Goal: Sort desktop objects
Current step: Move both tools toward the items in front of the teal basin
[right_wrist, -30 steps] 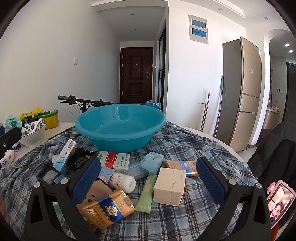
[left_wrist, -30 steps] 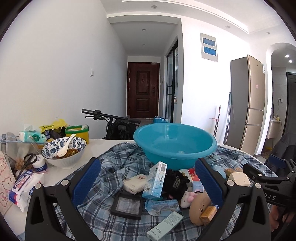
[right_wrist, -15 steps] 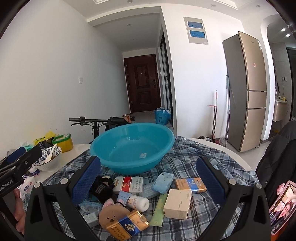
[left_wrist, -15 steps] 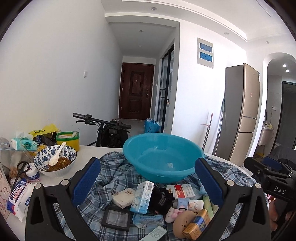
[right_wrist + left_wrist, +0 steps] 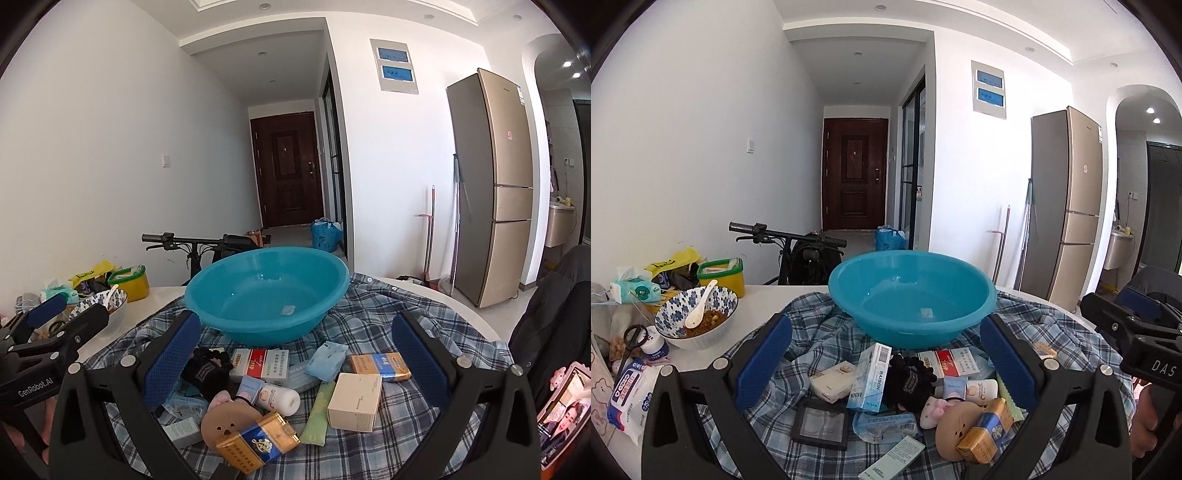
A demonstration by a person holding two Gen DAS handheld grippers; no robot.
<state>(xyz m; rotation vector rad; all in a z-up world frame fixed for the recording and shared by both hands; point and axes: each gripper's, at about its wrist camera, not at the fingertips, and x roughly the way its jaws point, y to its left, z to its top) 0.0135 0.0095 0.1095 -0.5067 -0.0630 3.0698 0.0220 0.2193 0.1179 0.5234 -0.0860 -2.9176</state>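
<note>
Both grippers were held above the near side of the table, each with its jaws spread wide and nothing between them: the left gripper (image 5: 884, 363) and the right gripper (image 5: 295, 363).

Under them small objects lay in a heap on a blue checked cloth (image 5: 373, 325). Nearest to the right gripper was a gold and blue cigarette pack (image 5: 256, 445), touching a round tan disc (image 5: 227, 419). Beside these lay a beige box (image 5: 354, 401) and a white tube (image 5: 275, 397). In the left wrist view a black frame (image 5: 820, 423) lay in front, and a light blue carton (image 5: 870, 373) leaned against a black item (image 5: 909, 380).

Behind the heap stood a blue basin (image 5: 267, 295) on the cloth, with nothing from the heap inside. Farther left, on the bare table, stood a flowered bowl (image 5: 696, 321) with a white spoon (image 5: 700, 304).
</note>
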